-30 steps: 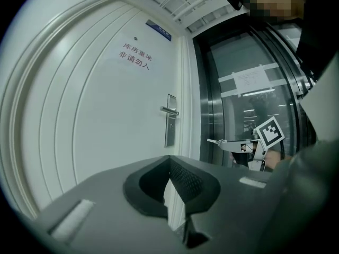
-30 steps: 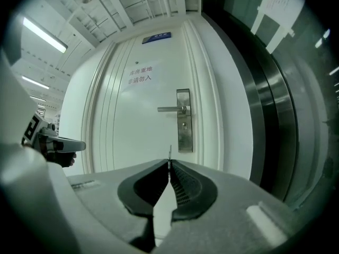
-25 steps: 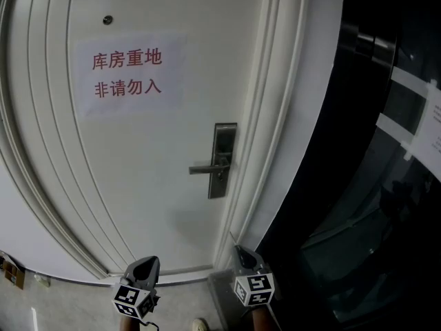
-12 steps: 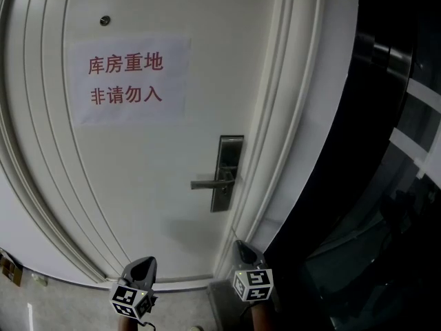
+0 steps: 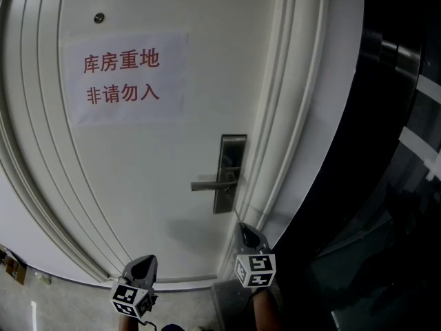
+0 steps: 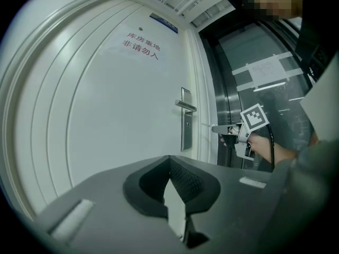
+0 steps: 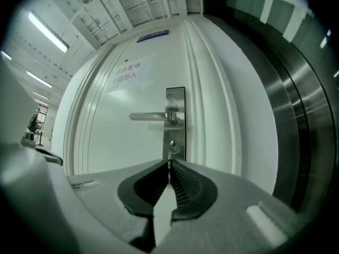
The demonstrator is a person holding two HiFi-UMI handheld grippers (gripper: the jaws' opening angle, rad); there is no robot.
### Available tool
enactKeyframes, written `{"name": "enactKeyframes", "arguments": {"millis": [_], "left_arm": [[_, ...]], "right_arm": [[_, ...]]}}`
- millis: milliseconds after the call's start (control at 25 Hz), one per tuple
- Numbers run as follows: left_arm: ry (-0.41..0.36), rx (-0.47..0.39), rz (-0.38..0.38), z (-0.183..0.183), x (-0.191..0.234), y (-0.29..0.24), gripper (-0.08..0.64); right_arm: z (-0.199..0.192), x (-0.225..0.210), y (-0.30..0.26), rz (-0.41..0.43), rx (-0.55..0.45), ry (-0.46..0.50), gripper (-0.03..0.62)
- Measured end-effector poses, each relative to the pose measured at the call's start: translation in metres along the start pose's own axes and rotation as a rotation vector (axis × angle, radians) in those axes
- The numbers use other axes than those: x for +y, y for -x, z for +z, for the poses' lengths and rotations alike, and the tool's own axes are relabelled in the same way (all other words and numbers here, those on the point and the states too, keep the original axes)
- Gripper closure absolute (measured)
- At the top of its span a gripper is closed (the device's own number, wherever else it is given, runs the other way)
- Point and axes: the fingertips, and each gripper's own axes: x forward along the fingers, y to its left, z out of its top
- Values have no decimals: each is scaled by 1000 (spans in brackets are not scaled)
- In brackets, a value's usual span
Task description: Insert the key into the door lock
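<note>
1. Jaws of the right gripper (image 7: 169, 162) are pressed together on the key (image 7: 170, 155). It is a thin sliver seen edge-on that pokes out past the tips, in line with the keyhole (image 7: 172, 143) but short of it.
2. The left gripper (image 6: 169, 157) has its jaws closed tip to tip with nothing between them. In the head view it hangs before the door's bottom edge, left of the right gripper.
3. The keyhole sits low in the steel lock plate (image 7: 175, 120), under the lever handle (image 7: 151, 116), which points left. The plate is fixed at the door's right edge, about mid-height.
4. The door (image 5: 138, 185) is white with curved grooves along its left side. A paper sign (image 5: 124, 78) with red characters hangs on its upper half, and a peephole (image 5: 99, 18) is above it. Right of the white frame (image 5: 289, 116) stands a dark glass wall (image 5: 393, 185). A strip of grey floor (image 5: 62, 302) shows below.
5. Compared with a second ago, the right gripper is higher in the head view and closer under the plate. The left gripper has kept nearly its place, and the plate looks slightly larger.
</note>
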Motion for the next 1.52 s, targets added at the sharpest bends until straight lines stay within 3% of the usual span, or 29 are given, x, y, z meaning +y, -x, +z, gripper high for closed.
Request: {"name": "enactKeyframes", "arguments": {"millis": [360,1520], "left_arm": [[-2,12,-11,-3,0,-8,557],[18,23,4,-6,30,-29,557]], "right_arm": [[18,-4,-27,-2,-20,36,581],[7,-5,-70,1,24,20,581]]}}
